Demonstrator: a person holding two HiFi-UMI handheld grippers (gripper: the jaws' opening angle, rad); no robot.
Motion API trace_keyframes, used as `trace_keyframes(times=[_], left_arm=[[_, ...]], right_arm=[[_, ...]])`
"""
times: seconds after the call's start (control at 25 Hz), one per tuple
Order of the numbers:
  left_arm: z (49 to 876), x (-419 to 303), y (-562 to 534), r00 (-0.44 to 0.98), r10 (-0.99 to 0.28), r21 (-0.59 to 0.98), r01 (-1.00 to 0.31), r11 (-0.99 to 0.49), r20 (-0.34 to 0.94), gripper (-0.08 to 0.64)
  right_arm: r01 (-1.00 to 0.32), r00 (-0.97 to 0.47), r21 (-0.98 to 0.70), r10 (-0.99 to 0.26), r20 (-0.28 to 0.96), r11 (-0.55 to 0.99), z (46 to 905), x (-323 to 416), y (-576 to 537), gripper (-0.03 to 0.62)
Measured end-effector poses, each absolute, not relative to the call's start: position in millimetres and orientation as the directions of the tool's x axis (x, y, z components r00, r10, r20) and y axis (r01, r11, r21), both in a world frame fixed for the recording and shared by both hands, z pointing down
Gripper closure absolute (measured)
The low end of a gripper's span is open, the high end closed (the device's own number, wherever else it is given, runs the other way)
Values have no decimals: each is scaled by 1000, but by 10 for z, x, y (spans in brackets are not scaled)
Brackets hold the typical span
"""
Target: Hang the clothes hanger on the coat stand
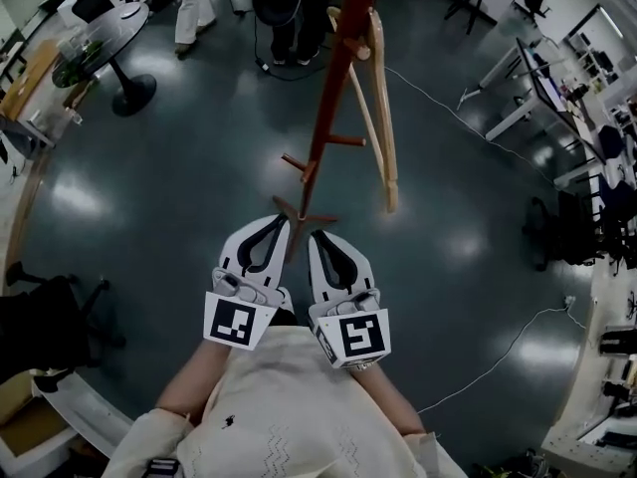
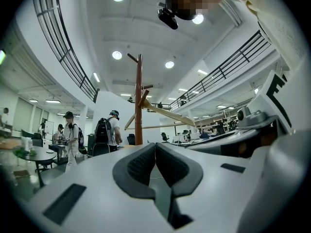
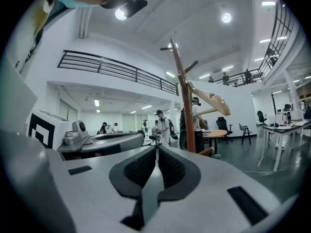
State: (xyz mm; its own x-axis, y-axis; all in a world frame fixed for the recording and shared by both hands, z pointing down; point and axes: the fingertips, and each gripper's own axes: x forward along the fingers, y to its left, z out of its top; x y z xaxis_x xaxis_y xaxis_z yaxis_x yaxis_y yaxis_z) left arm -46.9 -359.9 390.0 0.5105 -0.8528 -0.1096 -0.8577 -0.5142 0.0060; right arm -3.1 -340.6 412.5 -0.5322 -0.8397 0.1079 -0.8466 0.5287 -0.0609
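Note:
A red-brown wooden coat stand (image 1: 333,78) rises in front of me, with short pegs low on its pole. A pale wooden clothes hanger (image 1: 379,108) hangs on it, on the right side of the pole. The left gripper view shows the coat stand (image 2: 139,101) with the hanger (image 2: 167,114) across it; in the right gripper view the stand (image 3: 183,96) carries the hanger (image 3: 210,100) to its right. My left gripper (image 1: 277,223) and right gripper (image 1: 318,237) are side by side close to my chest, near the stand's foot. Both are shut with nothing in them.
Several people (image 1: 284,8) stand behind the coat stand. A round dark table (image 1: 105,38) is at the far left, with desks and office chairs (image 1: 557,98) along the right. A white cable (image 1: 453,108) runs over the dark glossy floor. A black chair (image 1: 45,327) is near left.

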Motion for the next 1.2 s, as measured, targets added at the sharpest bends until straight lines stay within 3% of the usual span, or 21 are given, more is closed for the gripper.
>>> trace_keyframes(times=[0.24,0.84,1.2], left_arm=[[3971,-555,-3484,503,-859,21,-862,-507,-96,546],[4149,-777,-3499,481,-874,54,-873,-485,-69,546],[4164,-764,-3543,494,-867,69,-865,-498,-69,546]], right_arm=[[-788,-613,-121,-788,64,603,4094,-287,-3276,574],[-702,-713,-59,-700,54,710,4135,-518,-3416,574],[-701,-713,-56,-699,57,711,4165,-479,-3390,574]])
